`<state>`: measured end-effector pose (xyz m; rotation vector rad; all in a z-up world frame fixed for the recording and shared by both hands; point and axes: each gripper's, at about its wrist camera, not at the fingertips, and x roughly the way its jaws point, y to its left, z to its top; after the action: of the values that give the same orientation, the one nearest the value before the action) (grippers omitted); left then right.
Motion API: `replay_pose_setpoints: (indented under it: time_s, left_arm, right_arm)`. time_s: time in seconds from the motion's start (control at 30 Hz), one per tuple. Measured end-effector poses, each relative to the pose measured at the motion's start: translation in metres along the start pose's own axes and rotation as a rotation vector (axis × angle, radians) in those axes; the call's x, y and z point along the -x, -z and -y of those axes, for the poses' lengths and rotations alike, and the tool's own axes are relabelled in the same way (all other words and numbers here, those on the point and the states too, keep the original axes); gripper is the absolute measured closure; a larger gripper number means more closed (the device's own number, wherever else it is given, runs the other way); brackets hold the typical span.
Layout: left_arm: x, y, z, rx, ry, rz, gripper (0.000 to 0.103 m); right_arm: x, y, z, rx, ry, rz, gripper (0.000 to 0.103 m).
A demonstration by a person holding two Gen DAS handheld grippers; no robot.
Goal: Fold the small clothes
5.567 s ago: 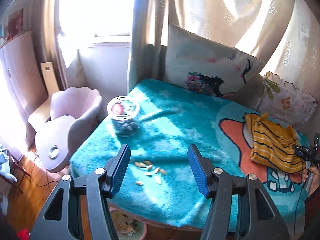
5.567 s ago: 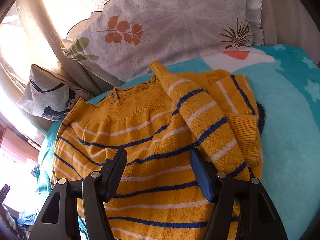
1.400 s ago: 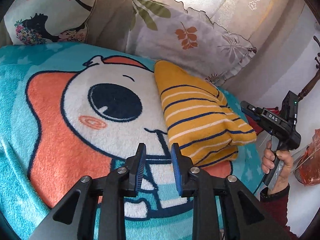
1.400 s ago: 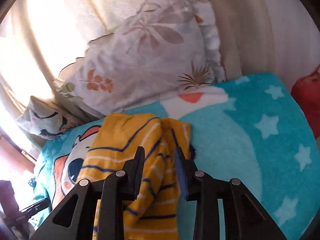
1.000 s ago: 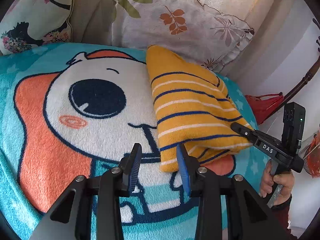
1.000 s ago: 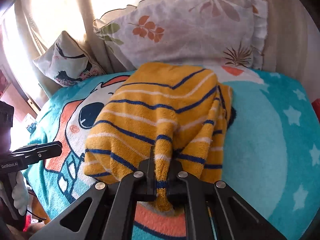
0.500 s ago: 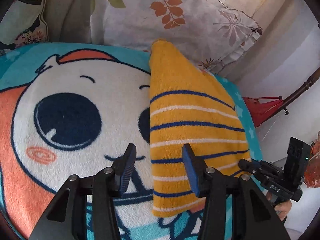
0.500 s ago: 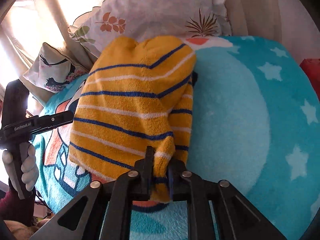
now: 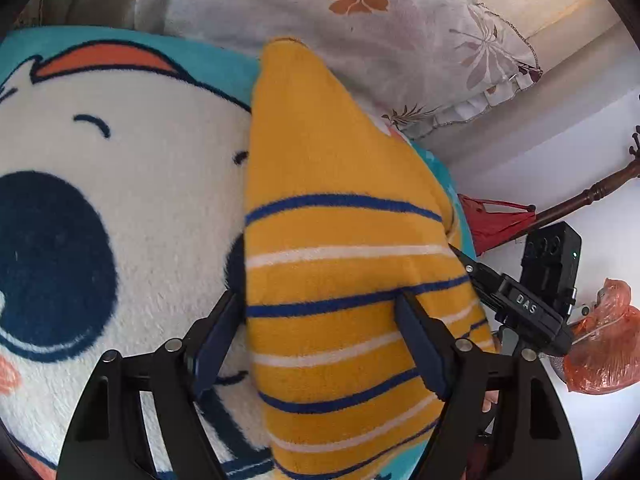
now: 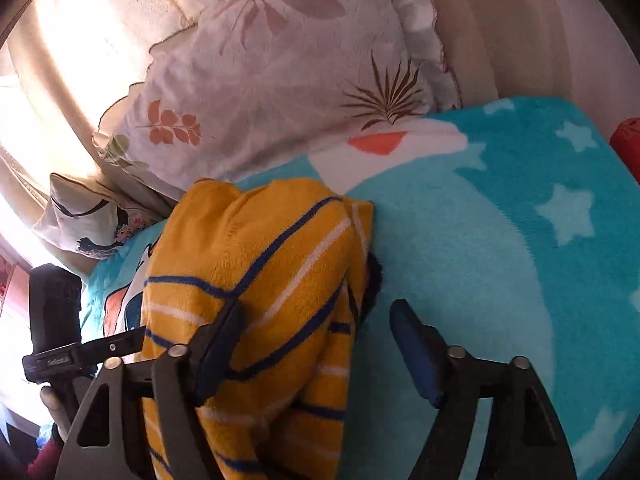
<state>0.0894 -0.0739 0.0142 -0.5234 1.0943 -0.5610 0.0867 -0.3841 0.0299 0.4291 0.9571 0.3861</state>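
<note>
Left wrist view: the left tongs (image 9: 320, 330) stand wide apart over the folded yellow striped sweater (image 9: 340, 240), one blue pad at 9 o'clock just off its left edge, the other at 3 o'clock over the knit. Half a second ago they were narrower and hung short of the bundle; now they straddle it. The sweater lies on the cartoon fleece blanket (image 9: 120, 160), its far tip against the leaf-print pillow (image 9: 400, 40) at 12 o'clock. The right tongs show at 4 o'clock, by the sweater's right edge.

Right wrist view: the right tongs (image 10: 316, 342), which were pinching a fold of the sweater (image 10: 256, 280) a moment ago, have let go and gape open, the left pad resting on the knit, the right over bare blanket (image 10: 500, 240). The release suggests this fold is set; a final press or tidy probably remains.
</note>
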Motion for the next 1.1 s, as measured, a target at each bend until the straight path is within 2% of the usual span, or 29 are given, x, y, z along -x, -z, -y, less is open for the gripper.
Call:
replay_pose_setpoints:
  time_s: [0.03,0.07,0.1,0.13,0.23,0.33,0.4,0.47,0.53,0.57,0.67,0.77,0.83,0.9,0.97,1.03,1.1]
  left_arm:
    - [0.001,0.000,0.003,-0.011,-0.014,-0.001,0.049]
    - [0.006,-0.001,0.007,-0.022,-0.027,0.004,0.054]
    - [0.012,-0.002,0.011,-0.035,-0.035,0.007,0.062]
    - [0.020,-0.004,0.016,-0.046,-0.042,0.018,0.065]
    - [0.047,-0.011,0.034,-0.092,-0.066,0.077,0.065]
    - [0.064,-0.016,0.044,-0.109,-0.128,0.108,0.064]
    - [0.063,-0.018,0.040,-0.098,-0.195,0.122,0.064]
    - [0.059,-0.014,0.030,-0.099,-0.261,0.108,0.064]
    - [0.059,-0.004,0.018,-0.079,-0.268,0.073,0.064]
    - [0.060,0.002,0.014,-0.073,-0.253,0.063,0.064]
    - [0.062,0.019,0.013,-0.079,-0.259,0.070,0.059]
    - [0.054,0.030,0.016,-0.098,-0.270,0.073,0.054]
    - [0.049,0.034,0.016,-0.087,-0.273,0.069,0.053]
    - [0.054,0.040,0.014,-0.081,-0.265,0.076,0.053]
    - [0.061,0.044,0.015,-0.075,-0.256,0.089,0.053]
    - [0.073,0.052,0.014,-0.072,-0.258,0.112,0.053]
    - [0.088,0.060,0.013,-0.071,-0.270,0.146,0.051]
  right_arm:
    - [-0.004,-0.001,0.000,-0.026,-0.003,0.001,0.065]
    - [-0.004,-0.003,-0.003,-0.029,-0.016,0.005,0.078]
    - [-0.002,-0.006,-0.007,-0.041,-0.060,0.005,0.081]
    - [0.004,-0.009,-0.012,-0.048,-0.101,0.022,0.082]
    - [0.029,-0.016,-0.036,-0.005,-0.174,0.093,0.082]
    - [0.045,-0.018,-0.050,0.021,-0.208,0.156,0.082]
    - [0.037,-0.017,-0.046,0.009,-0.146,0.158,0.079]
    - [0.017,-0.015,-0.033,-0.016,0.015,0.131,0.076]
    - [-0.003,-0.009,-0.019,-0.015,0.199,0.084,0.072]
    - [-0.003,-0.005,-0.015,-0.013,0.214,0.086,0.065]
    - [0.017,0.000,-0.017,-0.013,0.227,0.129,0.061]
    - [0.042,0.001,-0.047,0.086,0.263,0.206,0.061]
    - [0.053,0.003,-0.070,0.136,0.197,0.232,0.061]
    - [0.052,0.011,-0.086,0.137,0.076,0.207,0.063]
    - [0.044,0.025,-0.088,0.125,0.013,0.153,0.066]
    - [0.029,0.043,-0.084,0.119,0.020,0.104,0.067]
    - [0.010,0.057,-0.074,0.110,0.067,0.062,0.070]
